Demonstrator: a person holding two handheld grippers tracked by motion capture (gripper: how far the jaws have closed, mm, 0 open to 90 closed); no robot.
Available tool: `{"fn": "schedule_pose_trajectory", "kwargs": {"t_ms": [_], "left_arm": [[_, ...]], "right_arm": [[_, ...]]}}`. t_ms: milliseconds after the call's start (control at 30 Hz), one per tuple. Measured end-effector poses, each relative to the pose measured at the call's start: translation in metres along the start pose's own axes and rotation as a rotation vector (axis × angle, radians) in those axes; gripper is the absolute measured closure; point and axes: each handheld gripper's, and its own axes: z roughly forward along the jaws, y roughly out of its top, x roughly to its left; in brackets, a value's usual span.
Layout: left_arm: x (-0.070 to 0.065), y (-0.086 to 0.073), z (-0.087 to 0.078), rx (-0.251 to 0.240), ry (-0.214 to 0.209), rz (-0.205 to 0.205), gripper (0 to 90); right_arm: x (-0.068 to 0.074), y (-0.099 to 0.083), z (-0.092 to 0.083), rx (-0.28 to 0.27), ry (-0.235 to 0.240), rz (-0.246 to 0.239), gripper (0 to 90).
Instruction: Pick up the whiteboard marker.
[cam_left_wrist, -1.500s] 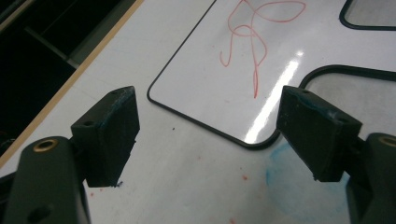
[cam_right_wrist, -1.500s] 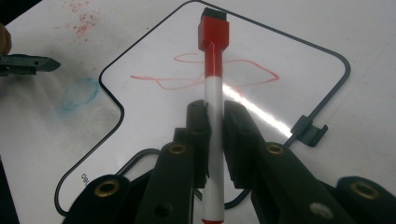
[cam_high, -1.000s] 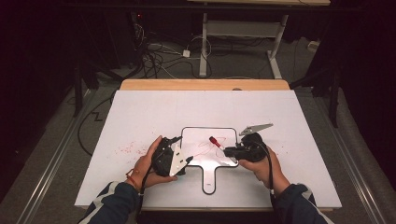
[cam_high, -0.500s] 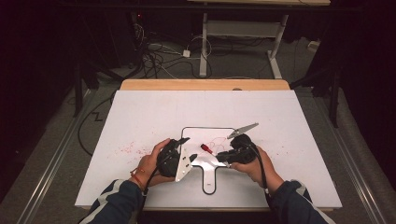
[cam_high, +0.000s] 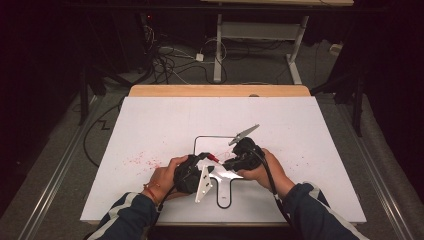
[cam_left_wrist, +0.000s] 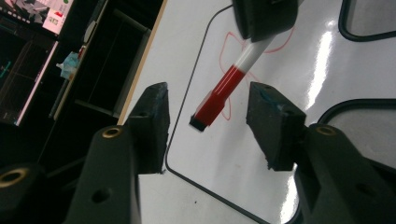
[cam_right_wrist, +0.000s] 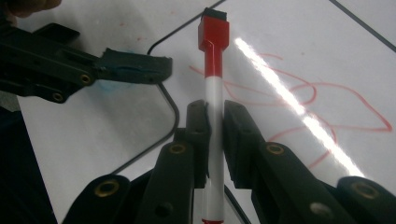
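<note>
Right hand-held gripper (cam_right_wrist: 215, 116) clamped on marker (cam_right_wrist: 214, 70) barrel, over whiteboard (cam_high: 150, 125) on desk; left hand-held gripper (cam_left_wrist: 208, 112) jaws apart around red cap. Light, stiff, slick: grip cap squarely

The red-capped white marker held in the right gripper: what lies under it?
Under the red-capped white marker lies the glossy white board, bearing a red petal-like scribble and a thin black outline. The right gripper's black fingers cover the board beneath the marker's lower barrel.

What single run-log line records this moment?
right tool: shut on marker | left tool: open, straddling red cap | whiteboard: red drawing
</note>
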Motion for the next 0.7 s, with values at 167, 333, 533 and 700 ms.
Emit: {"fn": "schedule_pose_trajectory", "kwargs": {"t_ms": [167, 333, 533, 700], "left_arm": [[-0.007, 0.002, 0.002, 0.032, 0.043, 0.070, 57.8], [-0.016, 0.005, 0.004, 0.084, 0.102, 0.188, 66.8], [-0.021, 0.007, 0.009, 0.146, 0.122, 0.243, 66.1], [-0.025, 0.007, 0.013, 0.139, 0.115, 0.249, 66.1]], "right_arm": [[0.008, 0.012, 0.007, 0.028, -0.011, -0.033, 81.8], [0.010, 0.016, 0.008, 0.025, -0.010, -0.038, 81.8], [0.011, 0.018, 0.009, 0.035, -0.009, -0.039, 81.9], [0.012, 0.019, 0.009, 0.038, -0.003, -0.053, 81.8]]}}
